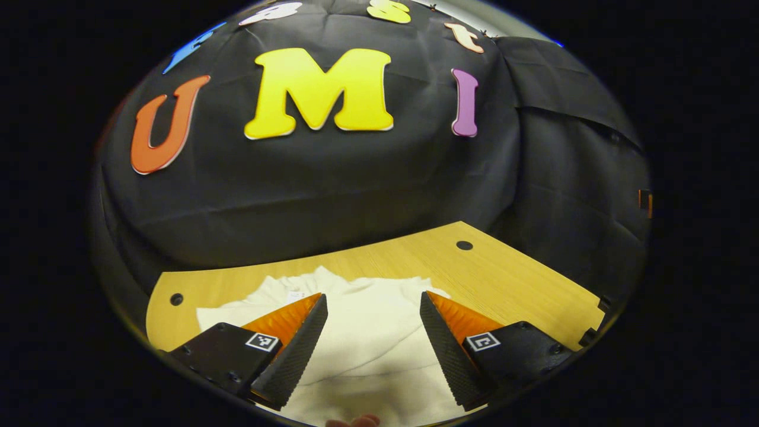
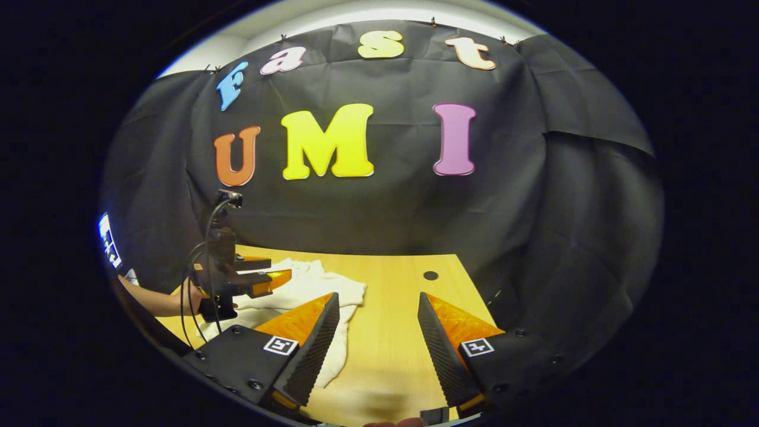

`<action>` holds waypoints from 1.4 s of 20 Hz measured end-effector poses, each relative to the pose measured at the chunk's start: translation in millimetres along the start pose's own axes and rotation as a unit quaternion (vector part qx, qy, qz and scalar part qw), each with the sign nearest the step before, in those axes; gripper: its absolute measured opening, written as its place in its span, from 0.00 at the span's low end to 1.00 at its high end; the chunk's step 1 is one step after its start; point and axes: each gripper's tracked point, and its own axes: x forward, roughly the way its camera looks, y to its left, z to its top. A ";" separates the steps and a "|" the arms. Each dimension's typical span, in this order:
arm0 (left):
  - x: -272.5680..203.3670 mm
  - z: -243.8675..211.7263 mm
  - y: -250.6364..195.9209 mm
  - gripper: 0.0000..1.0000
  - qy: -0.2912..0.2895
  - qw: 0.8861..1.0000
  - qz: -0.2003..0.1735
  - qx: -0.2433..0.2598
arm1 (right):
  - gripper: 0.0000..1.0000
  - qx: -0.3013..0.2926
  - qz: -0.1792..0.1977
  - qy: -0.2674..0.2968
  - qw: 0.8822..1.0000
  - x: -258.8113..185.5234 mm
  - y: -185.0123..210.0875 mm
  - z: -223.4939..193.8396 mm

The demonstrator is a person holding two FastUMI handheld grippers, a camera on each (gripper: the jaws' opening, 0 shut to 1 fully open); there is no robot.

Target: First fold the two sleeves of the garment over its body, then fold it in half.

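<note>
A cream garment (image 1: 367,338) lies bunched on the wooden table (image 1: 510,279). In the left gripper view my left gripper (image 1: 372,299) hangs open just above the cloth, its fingers spread wide with nothing between them. In the right gripper view the same garment (image 2: 308,284) lies at the table's left part, and my right gripper (image 2: 378,299) stands open over bare wood beside the cloth's right edge. The left gripper (image 2: 261,273), held by a hand, also appears farther off on the left there, above the garment.
The black cloth wall stands close behind the table. A round hole (image 1: 464,245) marks the far right of the table top and another hole (image 1: 176,299) the far left. Bare wood (image 2: 409,308) stretches right of the garment. A cable (image 2: 195,267) hangs from the left gripper.
</note>
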 end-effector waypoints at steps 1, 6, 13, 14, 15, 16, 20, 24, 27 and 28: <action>-16.3 1.7 10.7 0.98 -0.003 1.000 0.017 -0.004 | 0.84 -0.001 0.014 0.003 1.000 7.2 10.7 -2.0; -96.7 -18.7 58.3 0.98 0.002 0.996 0.085 -0.035 | 0.85 -0.016 0.067 0.017 0.997 32.7 56.0 -15.0; -167.8 -89.9 110.0 0.99 0.061 0.987 0.131 -0.076 | 0.84 -0.026 0.092 0.069 0.993 49.6 83.6 -60.7; -174.7 -104.3 112.9 0.98 0.076 0.985 0.130 -0.081 | 0.84 -0.028 0.091 0.079 0.992 50.4 83.8 -68.8; -181.8 -119.3 115.6 0.99 0.091 0.984 0.129 -0.086 | 0.84 -0.029 0.092 0.090 0.991 51.8 85.5 -79.0; -188.3 -134.7 117.6 0.99 0.109 0.982 0.126 -0.093 | 0.84 -0.033 0.092 0.104 0.990 53.7 85.7 -90.4; -197.8 -202.6 119.9 0.99 0.189 0.964 0.115 -0.144 | 0.85 -0.044 0.085 0.163 0.982 59.4 80.7 -143.1; -205.8 -254.5 115.9 0.99 0.250 0.943 0.103 -0.192 | 0.84 -0.044 0.068 0.221 0.972 56.4 66.8 -191.8; -196.2 -267.1 114.4 0.99 0.263 0.933 0.095 -0.226 | 0.84 -0.033 0.053 0.260 0.964 57.7 61.1 -223.5; -192.2 -270.8 114.2 0.99 0.264 0.931 0.089 -0.235 | 0.84 -0.026 0.048 0.272 0.961 58.2 60.4 -233.6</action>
